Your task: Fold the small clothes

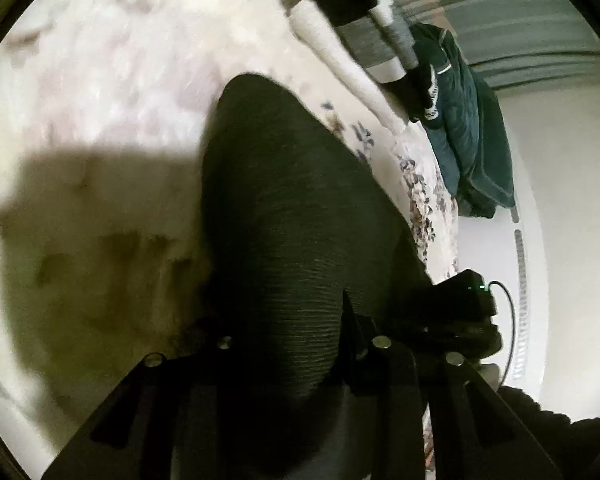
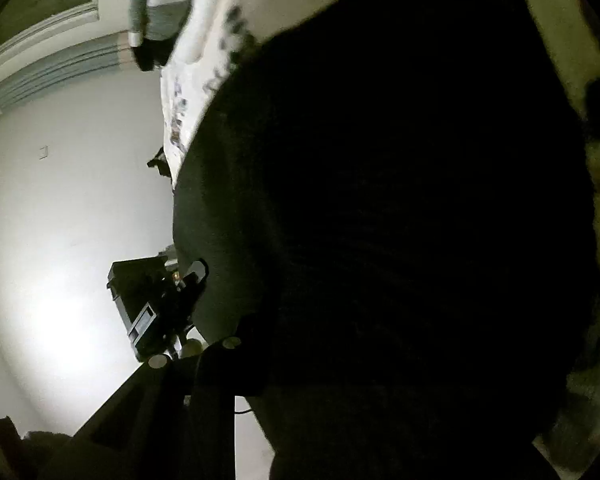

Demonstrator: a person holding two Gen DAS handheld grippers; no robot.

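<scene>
A dark ribbed garment [image 1: 284, 208] runs up from between the fingers of my left gripper [image 1: 292, 332], which is shut on its near edge, and lies out over the white floral bedspread [image 1: 120, 80]. In the right wrist view the same dark garment [image 2: 380, 200] fills most of the frame and covers the right gripper [image 2: 300, 332]. Only that gripper's left finger [image 2: 204, 360] shows, and the cloth appears pinched there. The two grippers are close together: the right one's black body [image 1: 468, 296] sits just right of my left fingers, and the left one's body [image 2: 152, 304] shows in the right wrist view.
A folded black, grey and white striped cloth [image 1: 364, 28] lies at the far edge of the bed. A dark teal garment [image 1: 468, 128] hangs over the bed's side. Pale floor [image 1: 560, 240] lies beyond the bed edge. A dark sleeve [image 1: 560, 440] is at the lower right.
</scene>
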